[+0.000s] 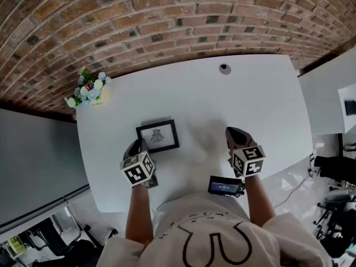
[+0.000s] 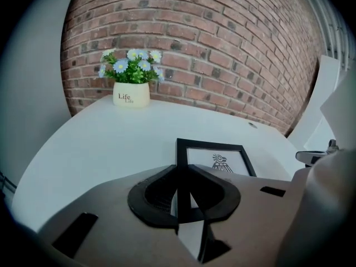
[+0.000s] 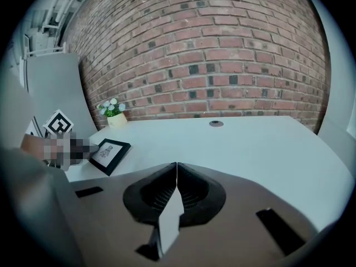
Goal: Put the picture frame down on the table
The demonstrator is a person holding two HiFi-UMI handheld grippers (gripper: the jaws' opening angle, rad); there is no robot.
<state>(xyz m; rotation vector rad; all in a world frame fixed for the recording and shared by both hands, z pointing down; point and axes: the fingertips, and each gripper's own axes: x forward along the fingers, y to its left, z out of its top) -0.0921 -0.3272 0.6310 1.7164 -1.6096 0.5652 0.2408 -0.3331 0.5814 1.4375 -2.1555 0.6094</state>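
A small black picture frame (image 1: 158,136) with a bird-like print lies flat or nearly flat on the white table (image 1: 250,104), left of centre. My left gripper (image 1: 136,148) is at the frame's near left corner. In the left gripper view the frame (image 2: 219,160) has its left edge running between the jaws, and the gripper (image 2: 182,168) is shut on that edge. My right gripper (image 1: 236,135) hovers over bare table to the right of the frame. It (image 3: 177,166) is shut and holds nothing. From there the frame (image 3: 110,154) shows at the far left.
A cream pot of blue and white flowers (image 1: 89,90) stands at the table's far left corner by the brick wall. A round cable hole (image 1: 225,68) sits near the far edge. A black device (image 1: 225,186) is at the near edge, by the person's body.
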